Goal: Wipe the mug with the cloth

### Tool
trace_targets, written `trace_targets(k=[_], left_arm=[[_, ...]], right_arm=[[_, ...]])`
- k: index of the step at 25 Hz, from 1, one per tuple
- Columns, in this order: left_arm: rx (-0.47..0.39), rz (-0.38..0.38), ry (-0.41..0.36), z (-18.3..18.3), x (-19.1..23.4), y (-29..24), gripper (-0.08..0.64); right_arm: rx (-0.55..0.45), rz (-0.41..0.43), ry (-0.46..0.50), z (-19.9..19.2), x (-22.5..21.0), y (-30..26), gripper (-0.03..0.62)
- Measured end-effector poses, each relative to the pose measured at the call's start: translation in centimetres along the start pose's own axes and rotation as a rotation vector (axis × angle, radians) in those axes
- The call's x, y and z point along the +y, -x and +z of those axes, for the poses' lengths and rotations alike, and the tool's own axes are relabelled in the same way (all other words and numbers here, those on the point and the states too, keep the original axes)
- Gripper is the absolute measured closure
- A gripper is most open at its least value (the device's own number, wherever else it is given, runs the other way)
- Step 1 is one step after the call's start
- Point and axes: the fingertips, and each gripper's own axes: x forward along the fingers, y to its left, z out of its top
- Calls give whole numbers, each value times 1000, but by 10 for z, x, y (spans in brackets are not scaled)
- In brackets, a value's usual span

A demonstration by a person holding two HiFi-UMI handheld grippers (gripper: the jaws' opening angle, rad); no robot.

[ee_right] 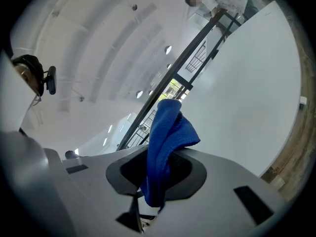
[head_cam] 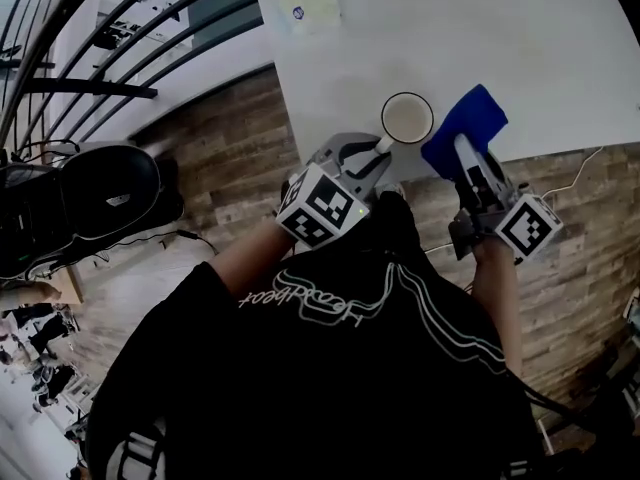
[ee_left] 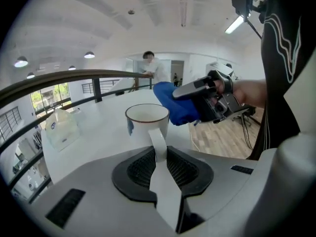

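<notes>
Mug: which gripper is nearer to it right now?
Left. The left gripper is shut on the handle of the mug; the right gripper holds the blue cloth just beside the mug's right side.

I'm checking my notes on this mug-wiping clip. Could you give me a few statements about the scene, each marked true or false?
1. The left gripper is shut on the handle of the mug. True.
2. The right gripper is empty. False: it is shut on the blue cloth.
3. The mug lies on its side. False: it stands upright, mouth up.
4. In the head view the cloth is to the right of the mug. True.
5. The table is dark wood. False: the table is white; the wood is the floor.
</notes>
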Motion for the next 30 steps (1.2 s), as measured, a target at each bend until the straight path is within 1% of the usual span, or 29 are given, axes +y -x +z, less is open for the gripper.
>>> trace_targets(k=[2, 5, 7, 12, 14, 16, 19, 21, 25, 30], left_arm=[[12, 21, -34, 0, 0, 0, 489], [32, 32, -53, -1, 2, 2, 489], [39, 34, -67, -1, 6, 4, 489], [45, 35, -59, -3, 17, 2, 489], [46, 34, -55, -3, 17, 2, 489], [41, 36, -53, -2, 17, 3, 489], [38, 39, -52, 1, 19, 2, 489], [39, 37, -51, 2, 19, 2, 489], [34, 34, -59, 2, 19, 4, 489], [50, 31, -82, -2, 23, 6, 489]], right_arm=[[7, 25, -14, -1, -1, 0, 528], [25, 66, -50, -4, 0, -7, 528], [43, 77, -55, -5, -2, -16, 528], [126, 80, -59, -13, -15, -36, 528], [176, 66, -47, -18, -22, -40, 528], [236, 26, -27, -26, -32, -43, 528], [335, -41, 37, -32, -43, -48, 528], [397, -62, 83, -35, -48, -50, 528], [470, -65, 135, -39, -48, -54, 528], [475, -26, 133, -29, -40, -52, 528]])
